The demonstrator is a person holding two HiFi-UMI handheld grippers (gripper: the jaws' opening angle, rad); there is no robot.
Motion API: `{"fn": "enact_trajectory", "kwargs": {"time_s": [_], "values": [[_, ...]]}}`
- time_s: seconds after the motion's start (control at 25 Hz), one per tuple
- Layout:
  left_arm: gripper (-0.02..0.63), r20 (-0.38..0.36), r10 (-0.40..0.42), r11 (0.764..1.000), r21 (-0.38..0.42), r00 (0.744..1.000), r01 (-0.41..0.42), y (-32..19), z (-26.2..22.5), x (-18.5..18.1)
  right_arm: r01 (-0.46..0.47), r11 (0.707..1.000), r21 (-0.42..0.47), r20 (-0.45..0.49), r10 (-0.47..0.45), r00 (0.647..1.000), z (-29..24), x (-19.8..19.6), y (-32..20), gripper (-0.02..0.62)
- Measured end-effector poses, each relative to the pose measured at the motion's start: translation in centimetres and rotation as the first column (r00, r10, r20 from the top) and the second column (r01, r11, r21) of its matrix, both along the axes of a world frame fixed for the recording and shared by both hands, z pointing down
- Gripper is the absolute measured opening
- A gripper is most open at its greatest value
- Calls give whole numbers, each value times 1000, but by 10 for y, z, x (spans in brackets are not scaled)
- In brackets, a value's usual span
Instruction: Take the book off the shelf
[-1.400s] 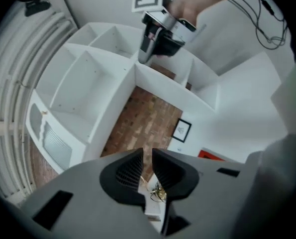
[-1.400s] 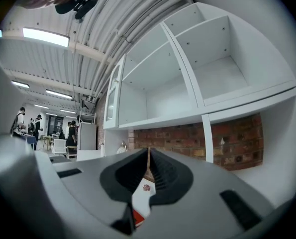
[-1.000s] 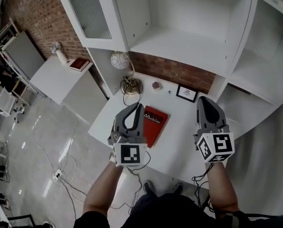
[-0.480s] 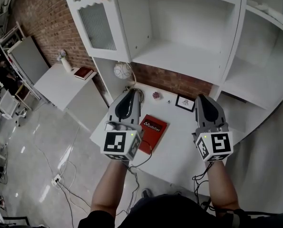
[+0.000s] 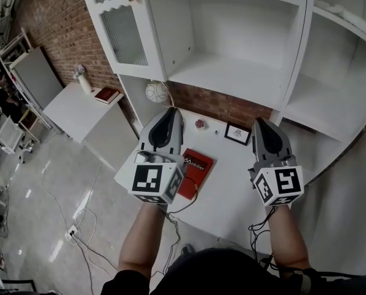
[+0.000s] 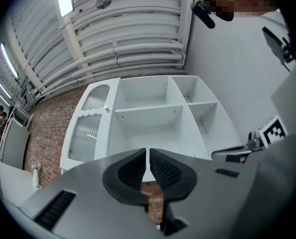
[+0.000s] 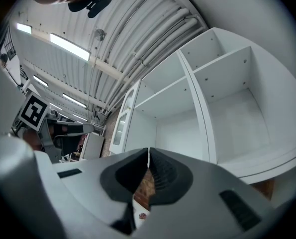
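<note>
A red book [image 5: 195,171] lies flat on the white table [image 5: 232,183], partly hidden behind my left gripper [image 5: 170,112]. That gripper is raised above the table's left part, shut and holding nothing. My right gripper [image 5: 261,123] hovers over the table's right side, also shut and empty. Both point up toward the white shelf unit [image 5: 232,72], whose compartments show bare in the left gripper view [image 6: 148,128] and in the right gripper view [image 7: 222,118]. In the left gripper view the left gripper [image 6: 148,151] has its jaws together; in the right gripper view the right gripper [image 7: 148,151] does too.
At the back of the table stand a small framed picture [image 5: 237,133], a white globe lamp [image 5: 156,92] and a tiny ornament [image 5: 200,124]. A glass-fronted cabinet door [image 5: 122,29] hangs open at left. A low side table [image 5: 78,106] with another red book [image 5: 107,94] stands by the brick wall. Cables [image 5: 103,226] trail on the floor.
Both grippers have risen, the left one more, and it has rolled. The red book lies where it was on the table.
</note>
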State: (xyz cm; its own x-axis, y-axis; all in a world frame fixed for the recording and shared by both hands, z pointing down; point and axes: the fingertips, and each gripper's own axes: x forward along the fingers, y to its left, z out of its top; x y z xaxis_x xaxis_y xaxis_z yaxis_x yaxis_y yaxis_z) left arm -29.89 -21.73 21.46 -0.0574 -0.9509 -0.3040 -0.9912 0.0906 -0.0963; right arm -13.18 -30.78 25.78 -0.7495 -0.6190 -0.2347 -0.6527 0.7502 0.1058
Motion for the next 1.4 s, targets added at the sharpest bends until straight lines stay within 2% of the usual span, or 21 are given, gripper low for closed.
{"fn": "enact_trajectory", "kwargs": {"time_s": [0.64,1.4], "values": [[26,10,-25,1000,-10,1000,25,-7,4,11,25,1000,-14,3,-25,1000,7,9,-11,5],[26,19,-77,997,-24,997,77,-7,11,27,70,997,18,4,-70,998,4,19,-13,0]]}}
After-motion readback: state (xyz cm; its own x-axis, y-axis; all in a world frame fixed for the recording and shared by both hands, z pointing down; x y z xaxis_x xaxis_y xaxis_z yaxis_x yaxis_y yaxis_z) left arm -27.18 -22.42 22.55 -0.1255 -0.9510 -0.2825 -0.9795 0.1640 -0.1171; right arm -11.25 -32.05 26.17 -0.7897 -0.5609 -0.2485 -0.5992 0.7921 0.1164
